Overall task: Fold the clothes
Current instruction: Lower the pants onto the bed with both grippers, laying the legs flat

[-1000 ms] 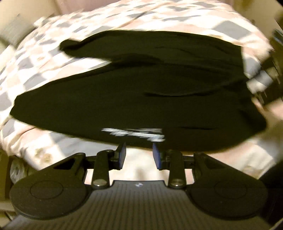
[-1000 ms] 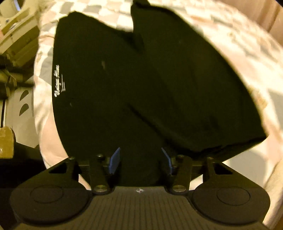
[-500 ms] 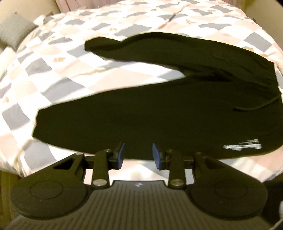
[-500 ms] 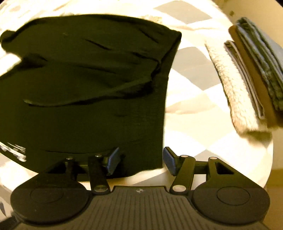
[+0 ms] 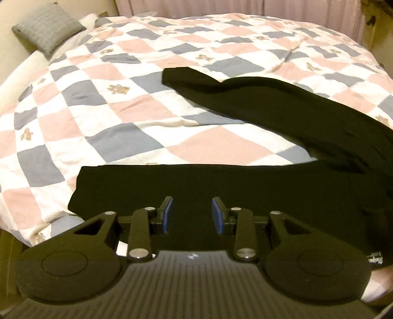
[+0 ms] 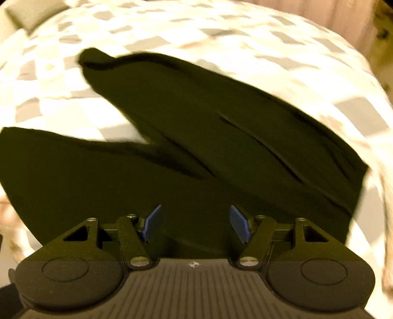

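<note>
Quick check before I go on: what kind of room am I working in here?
Most likely a bedroom. The black trousers lie spread on a bed covered by a pink, grey and white checked quilt, with a grey pillow at its far corner and curtains behind.

Big bed (image 5: 103, 127) covered with a quilt in pink, grey-blue and white checks, some squares with little tan bear prints. A pair of black fabric trousers (image 5: 245, 186) lies flat on it, legs splayed in a V toward the far side. Small grey woven cushion (image 5: 46, 27) up in the far-left corner.
</note>
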The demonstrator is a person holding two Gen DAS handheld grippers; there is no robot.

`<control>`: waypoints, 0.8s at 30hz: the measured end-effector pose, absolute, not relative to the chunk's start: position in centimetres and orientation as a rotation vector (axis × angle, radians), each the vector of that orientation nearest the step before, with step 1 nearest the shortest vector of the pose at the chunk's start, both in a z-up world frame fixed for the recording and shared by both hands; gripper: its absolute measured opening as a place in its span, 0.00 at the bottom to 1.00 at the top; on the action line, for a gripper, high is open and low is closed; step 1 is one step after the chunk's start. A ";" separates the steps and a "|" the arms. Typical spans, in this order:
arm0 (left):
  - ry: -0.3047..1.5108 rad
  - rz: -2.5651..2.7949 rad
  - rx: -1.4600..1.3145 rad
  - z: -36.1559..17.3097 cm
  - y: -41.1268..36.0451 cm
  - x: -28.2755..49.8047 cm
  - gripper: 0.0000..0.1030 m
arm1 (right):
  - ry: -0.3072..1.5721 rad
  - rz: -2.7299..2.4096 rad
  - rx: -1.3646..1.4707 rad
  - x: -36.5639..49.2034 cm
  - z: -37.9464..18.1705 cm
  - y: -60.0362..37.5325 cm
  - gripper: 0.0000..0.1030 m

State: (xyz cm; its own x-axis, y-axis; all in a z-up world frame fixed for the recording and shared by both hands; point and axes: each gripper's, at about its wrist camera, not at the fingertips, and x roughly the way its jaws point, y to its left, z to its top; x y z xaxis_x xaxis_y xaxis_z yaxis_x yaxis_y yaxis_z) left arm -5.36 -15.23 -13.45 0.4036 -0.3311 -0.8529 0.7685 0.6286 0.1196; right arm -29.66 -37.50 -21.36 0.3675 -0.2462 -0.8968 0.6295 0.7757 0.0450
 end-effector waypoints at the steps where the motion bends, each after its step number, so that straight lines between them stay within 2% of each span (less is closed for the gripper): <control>1: 0.911 -0.744 0.555 -13.5 -15.4 -4.8 0.29 | 1.033 -0.573 0.430 -28.6 -21.0 -37.5 0.61; 8: 0.831 -0.893 0.624 -14.8 -20.6 2.2 0.29 | 0.926 -0.588 0.538 -20.5 -19.9 -38.7 0.59; 11: 0.767 -1.007 0.691 -16.7 -24.7 6.3 0.28 | 0.881 -0.660 0.608 -16.7 -19.8 -38.9 0.53; 14: 0.705 -1.107 0.775 -18.9 -28.8 10.8 0.25 | 0.848 -0.782 0.725 -13.7 -20.4 -39.1 0.53; 16: 0.654 -1.172 0.821 -20.3 -31.0 13.7 0.25 | 0.810 -0.836 0.804 -12.0 -21.2 -39.4 0.48; 19: 0.593 -1.256 0.891 -22.8 -34.1 16.9 0.23 | 0.775 -0.902 0.898 -9.3 -22.7 -40.1 0.46; 24: 0.533 -1.377 1.100 -28.7 -37.8 18.8 0.23 | 0.781 -0.927 0.947 -6.9 -23.7 -41.2 0.46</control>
State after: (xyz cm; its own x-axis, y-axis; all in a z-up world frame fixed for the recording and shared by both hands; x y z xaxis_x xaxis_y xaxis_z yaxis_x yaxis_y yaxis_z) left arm 18.82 -37.76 -28.66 0.1853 -0.5016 -0.8450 0.9398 -0.1607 0.3015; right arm -6.91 -41.24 -23.72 0.3993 -0.2999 -0.8664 0.9047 0.2823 0.3192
